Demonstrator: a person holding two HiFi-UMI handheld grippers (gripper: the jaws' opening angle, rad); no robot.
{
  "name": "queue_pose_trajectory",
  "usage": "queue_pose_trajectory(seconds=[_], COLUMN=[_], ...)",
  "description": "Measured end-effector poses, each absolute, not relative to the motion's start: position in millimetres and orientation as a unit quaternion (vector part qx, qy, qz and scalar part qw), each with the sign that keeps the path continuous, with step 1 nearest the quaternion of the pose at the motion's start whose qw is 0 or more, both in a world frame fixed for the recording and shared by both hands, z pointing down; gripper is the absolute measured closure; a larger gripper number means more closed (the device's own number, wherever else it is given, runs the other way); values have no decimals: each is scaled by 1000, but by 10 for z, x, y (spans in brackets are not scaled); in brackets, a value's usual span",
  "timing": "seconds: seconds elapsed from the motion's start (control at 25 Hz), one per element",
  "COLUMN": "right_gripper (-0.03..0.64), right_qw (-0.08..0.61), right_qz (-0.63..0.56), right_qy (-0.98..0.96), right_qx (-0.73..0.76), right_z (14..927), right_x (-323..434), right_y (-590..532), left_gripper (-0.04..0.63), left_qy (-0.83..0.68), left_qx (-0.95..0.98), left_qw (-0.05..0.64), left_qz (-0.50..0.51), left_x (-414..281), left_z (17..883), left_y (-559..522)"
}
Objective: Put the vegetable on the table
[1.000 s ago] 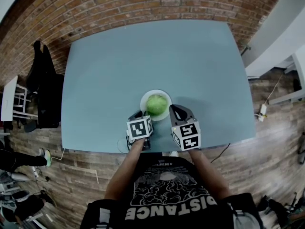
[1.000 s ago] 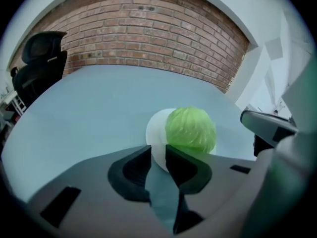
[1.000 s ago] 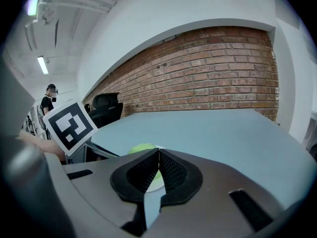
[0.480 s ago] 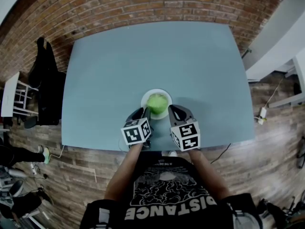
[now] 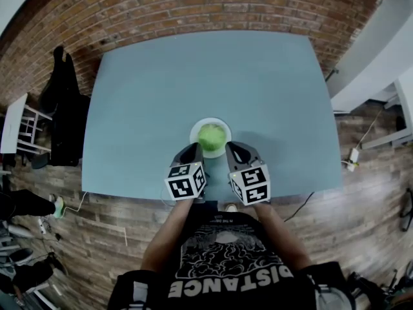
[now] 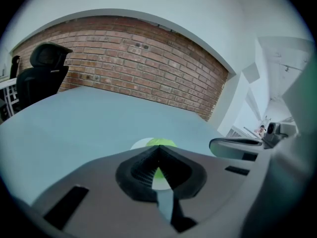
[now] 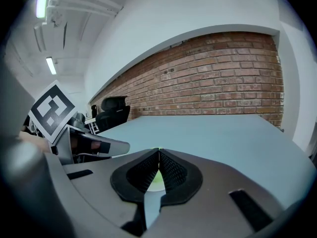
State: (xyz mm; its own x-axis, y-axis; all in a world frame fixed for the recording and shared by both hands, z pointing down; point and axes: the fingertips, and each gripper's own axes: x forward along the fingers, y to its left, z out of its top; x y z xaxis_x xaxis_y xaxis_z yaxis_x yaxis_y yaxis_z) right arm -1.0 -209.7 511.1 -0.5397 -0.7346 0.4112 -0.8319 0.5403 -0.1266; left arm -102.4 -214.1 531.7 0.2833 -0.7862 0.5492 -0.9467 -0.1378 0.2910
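A round green vegetable (image 5: 211, 136) sits on a white plate (image 5: 222, 124) near the front of the blue-grey table (image 5: 206, 76). My left gripper (image 5: 193, 149) hovers just in front of the plate on its left, jaws shut with nothing between them. On the plate's right my right gripper (image 5: 231, 148) is at the same distance, shut and empty. Through the left gripper view the vegetable (image 6: 159, 142) peeks over the closed jaws. The right gripper view shows only a sliver of the vegetable (image 7: 157, 182) and the left gripper (image 7: 119, 146) beside it.
A brick wall (image 5: 193, 11) runs along the table's far side. A black office chair (image 5: 61, 108) stands off the table's left edge. White furniture (image 5: 381, 44) stands to the right. The table's front edge (image 5: 213, 196) is right under my grippers.
Both grippers have drawn slightly closer together and nearer the plate. The vegetable and plate have not moved.
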Motion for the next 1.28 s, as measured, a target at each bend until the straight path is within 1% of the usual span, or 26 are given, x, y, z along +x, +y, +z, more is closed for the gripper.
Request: queue_pose_trajectory(seconds=[0.36,0.8,1.28], right_gripper=[607,607,607], right_qw=[146,128,110], right_qz=[146,136,133], right_qy=[-874,-885,-896], right_qx=[441,427,410], right_z=[4986,4800,4635], right_x=[-20,-33,-19], right_y=[-1927,-1705,-1426], left_gripper=[594,594,594], left_qy=[-564,-566,-553], left_qx=[766,779,797], left_qw=[294,255,234], left_qz=[99,93,65], left_x=[-831,-659,-411], left_z=[5088,4834,4615], left_y=[-1965,-1723,-1398])
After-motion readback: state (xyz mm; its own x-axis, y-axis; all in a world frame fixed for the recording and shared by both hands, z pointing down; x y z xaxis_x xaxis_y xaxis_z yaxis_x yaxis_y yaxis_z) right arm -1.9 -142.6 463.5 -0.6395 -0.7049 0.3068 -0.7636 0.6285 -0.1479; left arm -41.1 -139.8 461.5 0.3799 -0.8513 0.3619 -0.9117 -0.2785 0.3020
